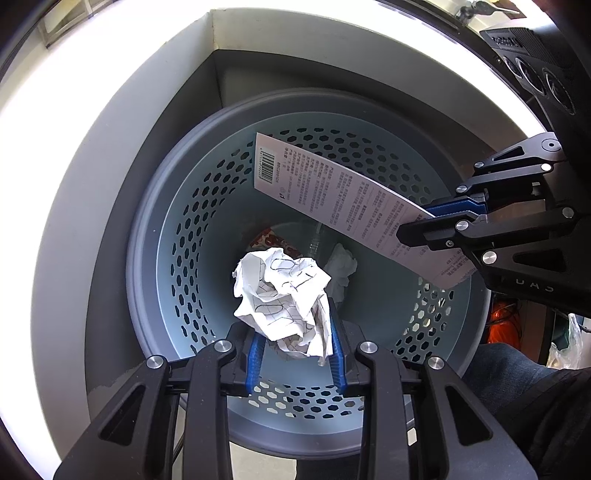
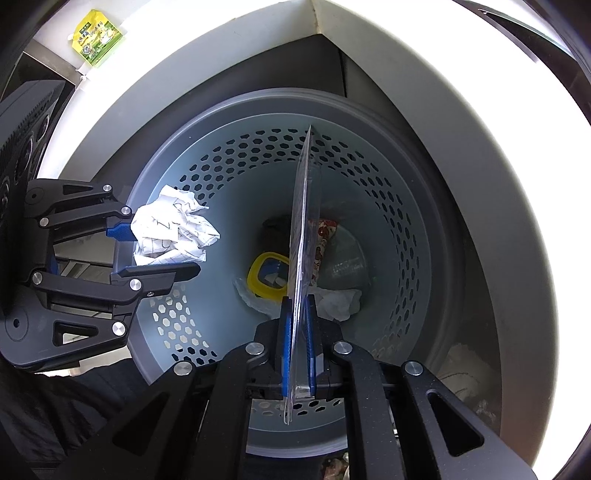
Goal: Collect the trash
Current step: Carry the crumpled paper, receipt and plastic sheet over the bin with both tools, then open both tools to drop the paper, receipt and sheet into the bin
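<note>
A grey perforated trash bin (image 1: 177, 229) stands below both grippers; it also shows in the right wrist view (image 2: 399, 229). My left gripper (image 1: 295, 332) is shut on a crumpled paper ball (image 1: 284, 291) held over the bin's mouth; the ball also shows in the right wrist view (image 2: 173, 229) with that gripper (image 2: 162, 251). My right gripper (image 2: 298, 314) is shut on a flat printed packaging card (image 2: 301, 236), seen edge-on over the bin. In the left wrist view the card (image 1: 332, 192) carries a barcode and text, held by the right gripper (image 1: 417, 221).
The bin's bottom holds a yellow-rimmed lid (image 2: 267, 275), a red patterned wrapper (image 2: 325, 240), white tissue (image 2: 340, 301) and clear plastic. The bin sits in a white corner (image 1: 214, 29). A green packet (image 2: 98, 37) lies far left. A black speaker (image 1: 535, 74) stands at right.
</note>
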{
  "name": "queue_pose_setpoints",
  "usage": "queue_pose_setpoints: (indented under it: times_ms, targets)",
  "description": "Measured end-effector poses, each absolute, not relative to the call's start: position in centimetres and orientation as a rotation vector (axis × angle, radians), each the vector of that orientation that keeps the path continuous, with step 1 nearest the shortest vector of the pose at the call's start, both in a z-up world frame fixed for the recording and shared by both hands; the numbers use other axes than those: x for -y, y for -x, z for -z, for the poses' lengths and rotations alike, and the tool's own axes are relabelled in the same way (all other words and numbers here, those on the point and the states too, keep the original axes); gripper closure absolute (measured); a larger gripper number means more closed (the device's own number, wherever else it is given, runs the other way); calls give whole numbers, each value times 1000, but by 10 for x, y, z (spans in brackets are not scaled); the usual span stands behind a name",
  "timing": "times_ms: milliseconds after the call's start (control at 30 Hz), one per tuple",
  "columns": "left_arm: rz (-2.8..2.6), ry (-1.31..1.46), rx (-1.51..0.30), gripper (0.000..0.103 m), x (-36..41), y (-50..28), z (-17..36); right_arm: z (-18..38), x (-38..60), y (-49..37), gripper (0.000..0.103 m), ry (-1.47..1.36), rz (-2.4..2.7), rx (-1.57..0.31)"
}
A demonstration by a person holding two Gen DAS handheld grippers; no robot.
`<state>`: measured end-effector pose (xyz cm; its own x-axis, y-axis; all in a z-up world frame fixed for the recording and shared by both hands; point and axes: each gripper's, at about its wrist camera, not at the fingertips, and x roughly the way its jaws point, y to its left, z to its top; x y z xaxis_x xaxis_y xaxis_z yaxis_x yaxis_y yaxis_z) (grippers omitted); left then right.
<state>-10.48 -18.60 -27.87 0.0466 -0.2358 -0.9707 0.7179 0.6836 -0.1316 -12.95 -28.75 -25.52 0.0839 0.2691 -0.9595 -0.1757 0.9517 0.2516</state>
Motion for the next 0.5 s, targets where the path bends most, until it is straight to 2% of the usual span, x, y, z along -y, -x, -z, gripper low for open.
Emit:
queue_pose_setpoints:
  times_ms: [333,367,433,467,500]
  targets:
    - [764,-448,-1337,74,187,107,282,256,286,130,96,-78,-328,-1452]
    - [763,-447,-1337,72,187,107,282,255,286,130,96,-78,-328,-1452]
    - [755,-442,-1330,65,187,107,281,256,285,130,91,-85,-328,-1456]
    - [746,-434,-1327,48,186,106,281,256,286,130,87,-86,-318,-1453]
    - [738,-417,-1315,31,185,106,279,255,286,130,79,-83,-312,-1450]
